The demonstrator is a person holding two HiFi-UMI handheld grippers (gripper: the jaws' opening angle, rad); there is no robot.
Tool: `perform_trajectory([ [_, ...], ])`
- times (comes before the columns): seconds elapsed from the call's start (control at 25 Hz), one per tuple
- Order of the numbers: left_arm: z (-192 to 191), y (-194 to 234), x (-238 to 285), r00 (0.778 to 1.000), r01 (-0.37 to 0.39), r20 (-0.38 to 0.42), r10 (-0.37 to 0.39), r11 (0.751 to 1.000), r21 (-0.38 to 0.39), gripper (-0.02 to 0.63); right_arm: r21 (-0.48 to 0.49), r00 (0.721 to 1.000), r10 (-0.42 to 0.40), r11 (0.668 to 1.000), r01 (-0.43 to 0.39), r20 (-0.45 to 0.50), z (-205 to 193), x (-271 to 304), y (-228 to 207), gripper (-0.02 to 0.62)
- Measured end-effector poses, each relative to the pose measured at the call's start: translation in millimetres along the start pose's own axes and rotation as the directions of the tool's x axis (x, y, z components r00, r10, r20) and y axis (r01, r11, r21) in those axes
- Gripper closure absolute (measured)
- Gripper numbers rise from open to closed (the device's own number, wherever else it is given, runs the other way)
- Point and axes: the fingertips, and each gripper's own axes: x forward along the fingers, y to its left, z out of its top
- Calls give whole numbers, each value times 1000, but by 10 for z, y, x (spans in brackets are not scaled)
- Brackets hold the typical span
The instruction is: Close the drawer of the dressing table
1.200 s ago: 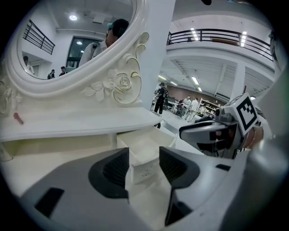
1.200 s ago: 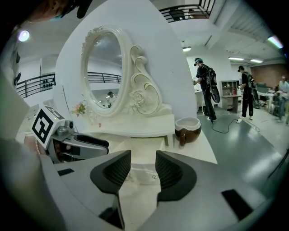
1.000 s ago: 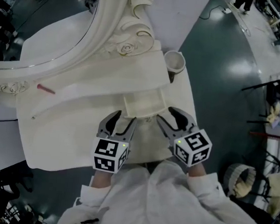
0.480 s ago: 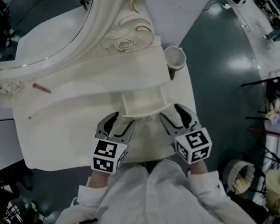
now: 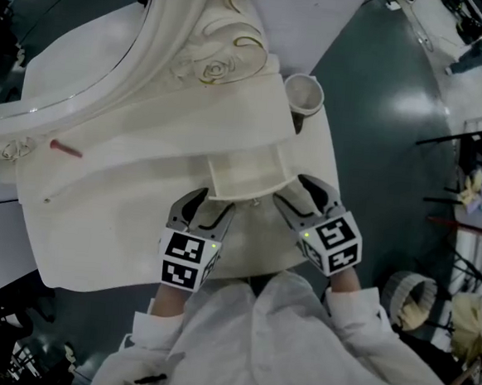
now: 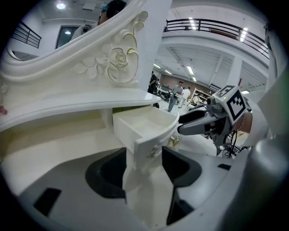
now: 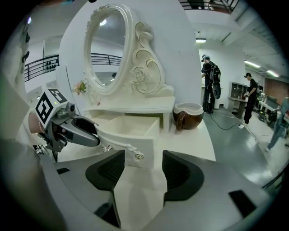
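Observation:
The white dressing table (image 5: 114, 219) has its small drawer (image 5: 244, 173) pulled out and empty, also seen as the drawer (image 6: 144, 124) and the drawer (image 7: 131, 126). My left gripper (image 5: 206, 208) hovers open just before the drawer front's left corner, which shows in line with the left gripper (image 6: 143, 155). My right gripper (image 5: 296, 195) is off the front's right corner. In its own view the right gripper (image 7: 143, 158) has its jaws opening, no pad pressing on anything. A small metal handle (image 7: 135, 156) hangs on the drawer front.
A brown cup (image 5: 302, 97) stands on the table's right end behind the drawer, seen again as the cup (image 7: 188, 115). The carved oval mirror frame (image 5: 178, 41) rises at the back. A small red stick (image 5: 66, 148) lies at the left. The person's white sleeves are below.
Both grippers have sunk a little toward the tabletop in front of the drawer, and their jaws stand slightly wider. The drawer has not moved.

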Motion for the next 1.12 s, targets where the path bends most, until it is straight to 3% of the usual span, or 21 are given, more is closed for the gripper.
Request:
perform_trajectory([
  [0.36,-62,-54,123,999,42,-28,-42,999,0,379,-53,999,48,997,-49,-11,33,128,64,362],
  [0.64,-35,7,143,999,39,-31,-37,998,48,380,-119,991,126,984,-132,-55,67,171,196,362],
  [1.12,21,89,149,999,11,-36,-6,991,136,397,-192,996,88,977,-92,-29,83,194,144,382],
])
